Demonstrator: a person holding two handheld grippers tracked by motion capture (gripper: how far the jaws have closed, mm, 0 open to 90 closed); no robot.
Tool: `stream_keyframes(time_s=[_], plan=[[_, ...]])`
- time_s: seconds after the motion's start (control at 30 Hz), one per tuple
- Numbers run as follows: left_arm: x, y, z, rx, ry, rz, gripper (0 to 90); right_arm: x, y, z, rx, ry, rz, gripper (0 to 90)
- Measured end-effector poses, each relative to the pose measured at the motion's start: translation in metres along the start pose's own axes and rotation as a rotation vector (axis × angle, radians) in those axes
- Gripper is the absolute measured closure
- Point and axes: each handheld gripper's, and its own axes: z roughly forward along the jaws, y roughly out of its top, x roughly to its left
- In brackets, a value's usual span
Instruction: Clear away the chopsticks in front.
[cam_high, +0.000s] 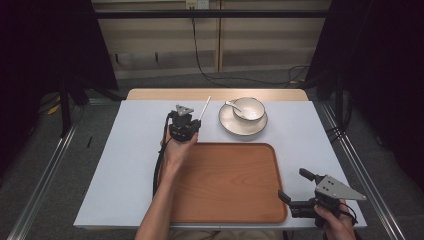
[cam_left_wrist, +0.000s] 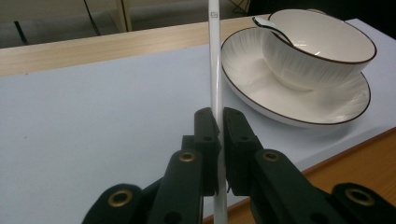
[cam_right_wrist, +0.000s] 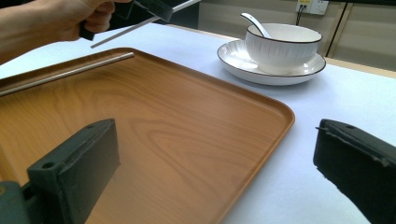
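My left gripper (cam_high: 192, 120) hovers just beyond the far left corner of the wooden tray (cam_high: 225, 185). It is shut on a thin white chopstick (cam_high: 205, 107) that points away toward the table's far edge. In the left gripper view the jaws (cam_left_wrist: 219, 126) pinch the chopstick (cam_left_wrist: 215, 60) near its lower part. A second, grey chopstick (cam_right_wrist: 65, 73) lies on the tray (cam_right_wrist: 163, 130) along one edge. My right gripper (cam_high: 296, 186) rests open at the tray's near right corner, and its jaws (cam_right_wrist: 217, 144) stand wide apart with nothing between them.
A white bowl (cam_high: 249, 109) with a spoon (cam_high: 232, 105) in it sits on a white saucer (cam_high: 243, 127) beyond the tray, right of the left gripper. A pale sheet (cam_high: 125, 165) covers the table. Dark curtains and metal rails flank both sides.
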Motion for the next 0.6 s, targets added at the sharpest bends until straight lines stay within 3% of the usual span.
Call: stream_keyframes(time_s=[0.3,0.6], plan=[[-0.002,-0.014,-0.011,-0.008,-0.008,-0.04,85.4,0.0,0.0,0.0,-0.008,-0.002,-0.005,0.0],[0.002,-0.032,-0.026,0.005,0.033,-0.085,85.3,0.001,0.001,-0.001,-0.009,0.001,-0.002,0.0]])
